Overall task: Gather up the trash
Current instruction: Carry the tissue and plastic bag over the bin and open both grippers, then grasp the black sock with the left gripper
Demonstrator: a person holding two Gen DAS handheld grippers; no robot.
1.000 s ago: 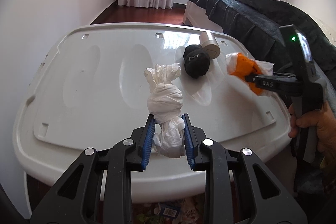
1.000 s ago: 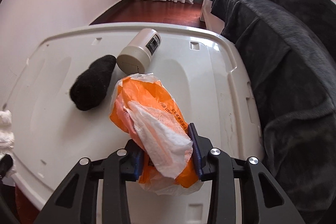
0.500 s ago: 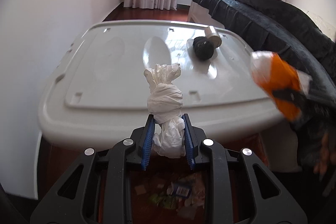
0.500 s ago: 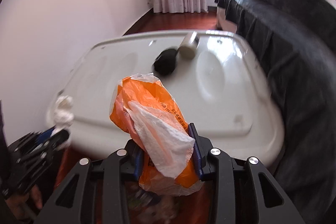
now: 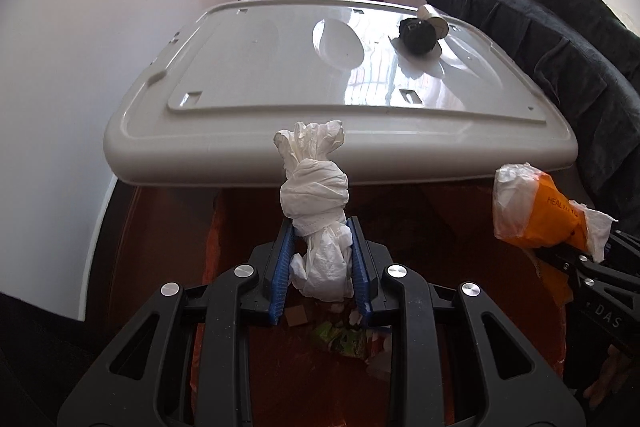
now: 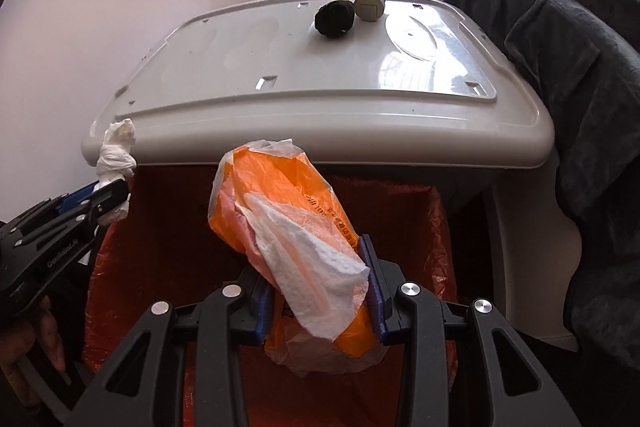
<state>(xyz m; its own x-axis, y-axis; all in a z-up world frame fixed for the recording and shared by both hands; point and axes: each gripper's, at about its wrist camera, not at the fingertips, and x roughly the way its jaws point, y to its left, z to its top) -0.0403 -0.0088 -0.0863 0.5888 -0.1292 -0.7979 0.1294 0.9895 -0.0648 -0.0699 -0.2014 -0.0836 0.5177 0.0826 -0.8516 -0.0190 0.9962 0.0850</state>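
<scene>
The left tool [image 5: 320, 259] is pinching a knotted white tissue wad [image 5: 314, 195] and the right tool [image 6: 320, 291] an orange bag [image 6: 288, 219] (tissue tucked in), both hanging over the orange-lined bin [image 6: 436, 227] beside the surface [image 5: 280, 67].

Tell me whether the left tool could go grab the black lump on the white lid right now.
Probably not yet. The left tool is shut on the white tissue wad, so it has no free grip. The path itself looks open: bare white lid lies before the black lump, beside the cylinder.
</scene>
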